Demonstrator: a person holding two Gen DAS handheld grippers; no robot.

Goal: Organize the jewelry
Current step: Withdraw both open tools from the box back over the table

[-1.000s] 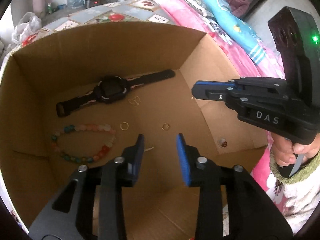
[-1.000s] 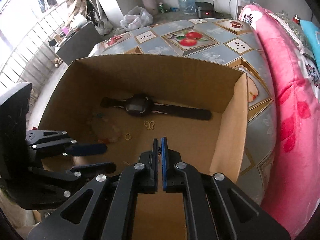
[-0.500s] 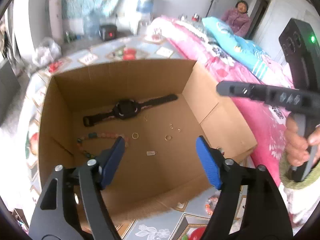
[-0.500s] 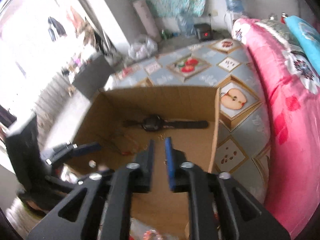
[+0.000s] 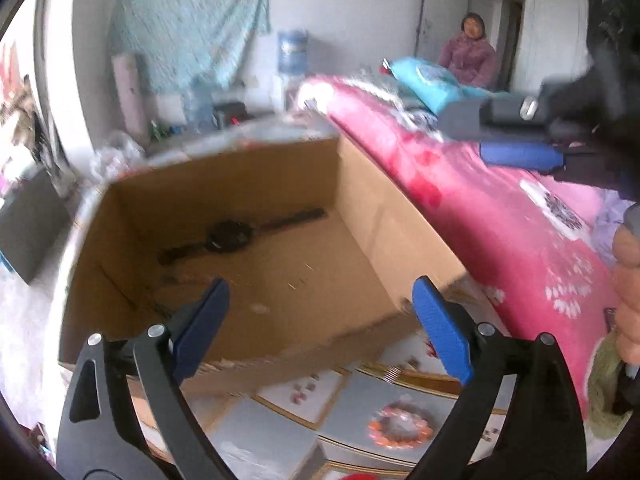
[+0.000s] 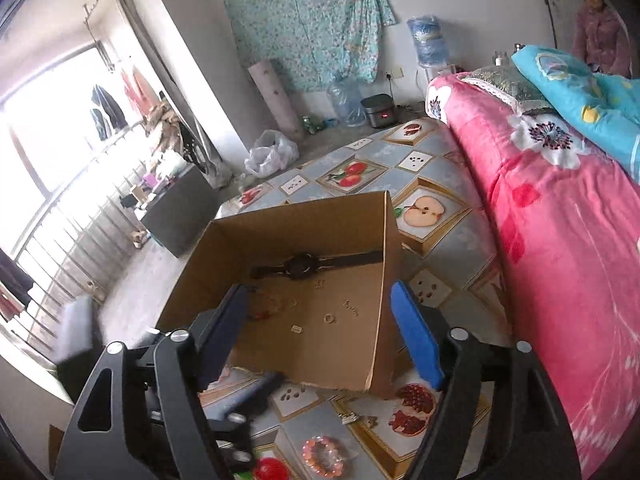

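Observation:
An open cardboard box (image 5: pixel 372 216) (image 6: pixel 384 280) stands on a fruit-patterned tablecloth. Inside it lie a black watch (image 5: pixel 228 236) (image 6: pixel 304 266), a bead bracelet (image 6: pixel 268 310), a gold ring (image 6: pixel 329 318) and other small pieces. An orange bead bracelet (image 5: pixel 400 426) (image 6: pixel 323 455) lies on the cloth in front of the box, with a small metal piece (image 6: pixel 349 418) near it. My left gripper (image 5: pixel 320 328) is open and empty, raised in front of the box. My right gripper (image 6: pixel 320 332) is open and empty, above the box's near edge. It also shows in the left wrist view (image 5: pixel 520 156) at the right.
A pink flowered bed (image 6: pixel 560 220) runs along the right side of the table. A red round object (image 6: pixel 268 470) lies at the near edge of the cloth. A person (image 5: pixel 470 52) sits at the back of the room. A dark cabinet (image 6: pixel 180 208) stands at left.
Both grippers have pulled up and back out of the box. The right gripper went from shut to wide open; the left opened wider.

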